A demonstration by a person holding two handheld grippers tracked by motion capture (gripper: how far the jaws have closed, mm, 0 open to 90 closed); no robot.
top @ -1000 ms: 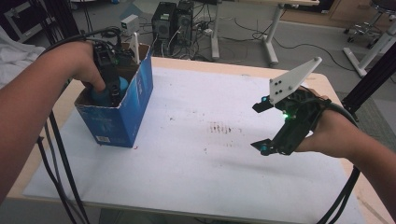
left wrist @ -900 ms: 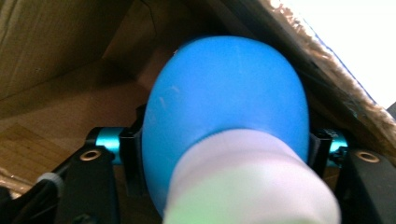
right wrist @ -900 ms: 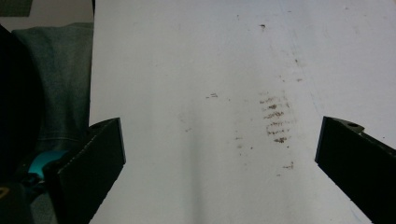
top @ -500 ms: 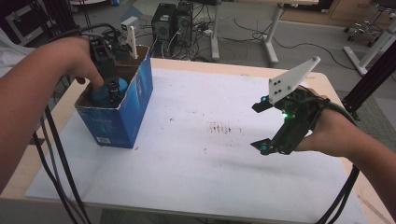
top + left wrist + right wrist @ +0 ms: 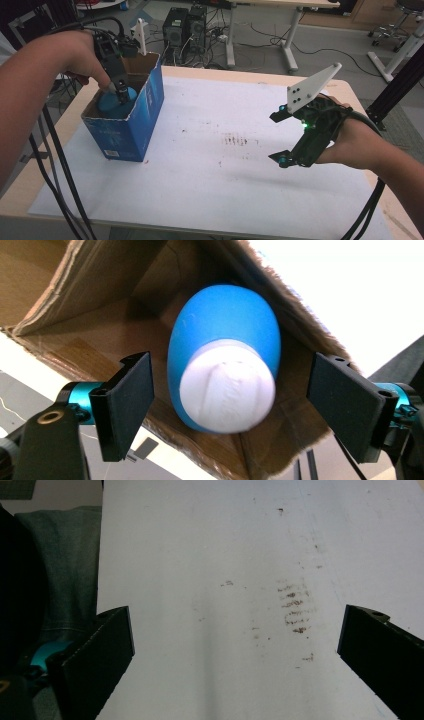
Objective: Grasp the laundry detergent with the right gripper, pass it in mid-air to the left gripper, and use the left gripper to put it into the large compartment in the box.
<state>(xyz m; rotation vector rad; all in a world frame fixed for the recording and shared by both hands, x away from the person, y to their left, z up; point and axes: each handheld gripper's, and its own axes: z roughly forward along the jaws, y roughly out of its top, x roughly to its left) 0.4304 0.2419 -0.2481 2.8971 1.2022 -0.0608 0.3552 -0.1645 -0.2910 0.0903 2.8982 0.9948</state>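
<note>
Blue bottle [image 5: 222, 340] with white cap sits inside the blue cardboard box [image 5: 131, 131]; embossed cap writing illegible. Left gripper [image 5: 121, 91] above it, fingers just been opening, spread clear of bottle. Right gripper [image 5: 278, 137], well right of box, fingers spread, empty.

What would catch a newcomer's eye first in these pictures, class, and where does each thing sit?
The blue bottle with its white cap stands out first, lying inside the blue cardboard box at the table's left. The left gripper hangs just above it; its jaws have just been opening and stand apart on either side of the bottle. At the right, the right gripper hovers open over the white sheet.
</note>
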